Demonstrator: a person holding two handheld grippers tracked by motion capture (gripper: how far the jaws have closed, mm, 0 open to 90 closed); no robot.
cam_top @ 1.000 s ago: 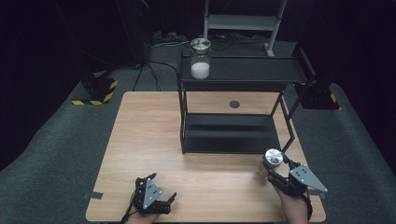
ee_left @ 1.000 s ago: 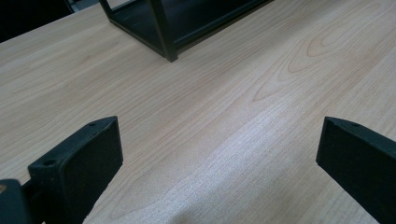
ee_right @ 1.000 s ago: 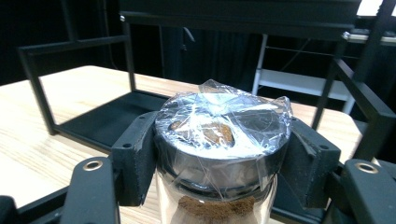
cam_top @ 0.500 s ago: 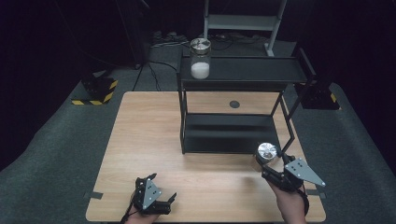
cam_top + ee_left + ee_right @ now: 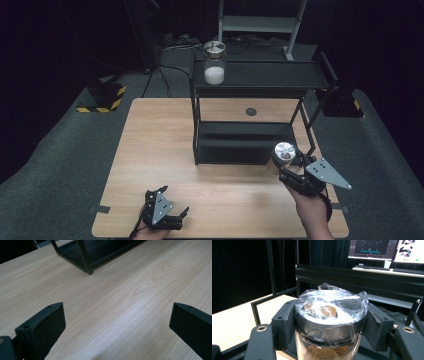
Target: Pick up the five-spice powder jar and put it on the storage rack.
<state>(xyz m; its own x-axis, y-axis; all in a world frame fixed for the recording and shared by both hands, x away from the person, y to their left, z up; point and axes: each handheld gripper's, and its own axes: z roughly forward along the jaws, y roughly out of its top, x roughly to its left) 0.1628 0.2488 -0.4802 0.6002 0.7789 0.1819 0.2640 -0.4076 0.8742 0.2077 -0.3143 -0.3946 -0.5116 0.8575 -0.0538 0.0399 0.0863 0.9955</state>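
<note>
One jar up off the table since a second ago, clenched in right jaws, shelf-bound by the look; left jaws released, idle.

No text, label, brand or number can be read on anything here.

- You have two jars: one with brown powder, one with white powder.
- One black two-tier rack.
- One wooden table.
- Two grippers: left, right.
</note>
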